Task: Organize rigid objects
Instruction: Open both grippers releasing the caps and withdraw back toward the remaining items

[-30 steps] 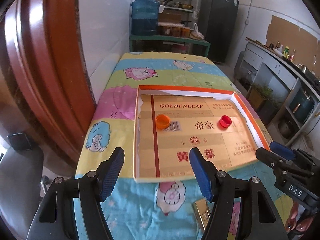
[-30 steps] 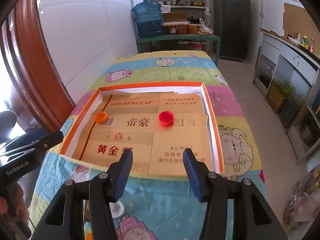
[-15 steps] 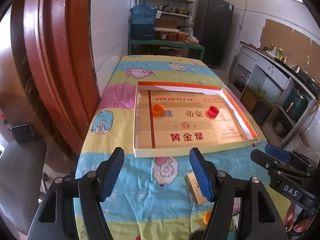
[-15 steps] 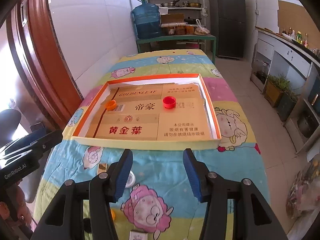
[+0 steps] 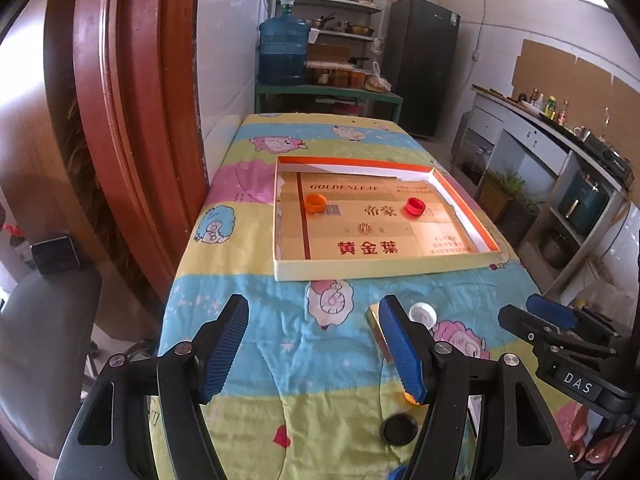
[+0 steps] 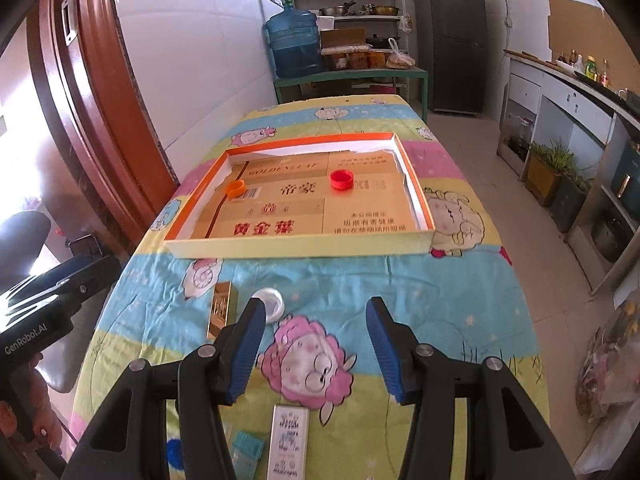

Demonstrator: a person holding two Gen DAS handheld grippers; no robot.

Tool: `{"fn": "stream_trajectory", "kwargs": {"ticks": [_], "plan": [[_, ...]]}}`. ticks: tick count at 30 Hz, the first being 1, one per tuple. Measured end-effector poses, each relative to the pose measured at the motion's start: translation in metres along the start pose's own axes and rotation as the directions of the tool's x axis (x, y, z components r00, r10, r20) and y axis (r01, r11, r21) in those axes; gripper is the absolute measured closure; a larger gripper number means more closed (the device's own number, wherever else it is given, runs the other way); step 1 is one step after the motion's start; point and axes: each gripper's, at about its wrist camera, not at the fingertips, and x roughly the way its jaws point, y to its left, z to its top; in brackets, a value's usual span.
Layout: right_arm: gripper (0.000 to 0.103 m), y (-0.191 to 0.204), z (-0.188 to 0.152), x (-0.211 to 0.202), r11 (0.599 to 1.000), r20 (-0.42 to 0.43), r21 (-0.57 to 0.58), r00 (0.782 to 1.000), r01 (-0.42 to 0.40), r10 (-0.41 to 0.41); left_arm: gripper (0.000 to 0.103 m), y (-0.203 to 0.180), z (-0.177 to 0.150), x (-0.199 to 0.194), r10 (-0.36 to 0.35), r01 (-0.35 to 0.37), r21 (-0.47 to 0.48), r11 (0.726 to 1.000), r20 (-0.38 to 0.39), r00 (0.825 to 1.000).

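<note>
A shallow cardboard tray (image 5: pixel 376 270) (image 6: pixel 304 246) with an orange rim lies on the cartoon-print cloth. Inside it sit an orange cap (image 5: pixel 315 203) (image 6: pixel 236 188) and a red cap (image 5: pixel 415 205) (image 6: pixel 341 180). Nearer me on the cloth lie a white cap (image 5: pixel 423 313) (image 6: pixel 272 300), a small gold box (image 5: pixel 376 320) (image 6: pixel 221 310), a black cap (image 5: pixel 399 429), a partly hidden orange cap (image 5: pixel 408 398) and a white box (image 6: pixel 289 440). My left gripper (image 5: pixel 314 346) is open and empty over the cloth. My right gripper (image 6: pixel 316 346) is open and empty too, seen from its side (image 5: pixel 556 320).
A red-brown door frame (image 5: pixel 120 120) stands along the table's left side. Beyond the table's far end are a green bench with a water jug (image 5: pixel 283 54) and a dark fridge (image 5: pixel 424 68). Counters and potted plants (image 6: pixel 552 168) line the right. A blue cap (image 6: pixel 174 454) and teal card (image 6: pixel 246 446) lie near the front edge.
Both grippers have pulled back from the tray toward the near end of the table. The tray looks smaller, and the loose caps and boxes on the cloth have come into view.
</note>
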Motion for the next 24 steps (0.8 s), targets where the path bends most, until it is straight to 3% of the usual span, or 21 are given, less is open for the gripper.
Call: {"fn": "stream_trajectory", "kwargs": {"ticks": [12,24], "plan": [[0.051,0.003,-0.027,-0.010,1.000,-0.016,0.001,1.000,0.017,-0.017,0.034,-0.003,-0.025,-0.016,-0.019,0.019,0.008,1.000,0.006,1.000],[0.051,0.004,-0.063,-0.016,0.999,-0.024,-0.019,0.999,0.037,-0.038,0.034,-0.014,-0.072,-0.023,-0.096,0.096,0.063,0.993,-0.005,0.995]]}}
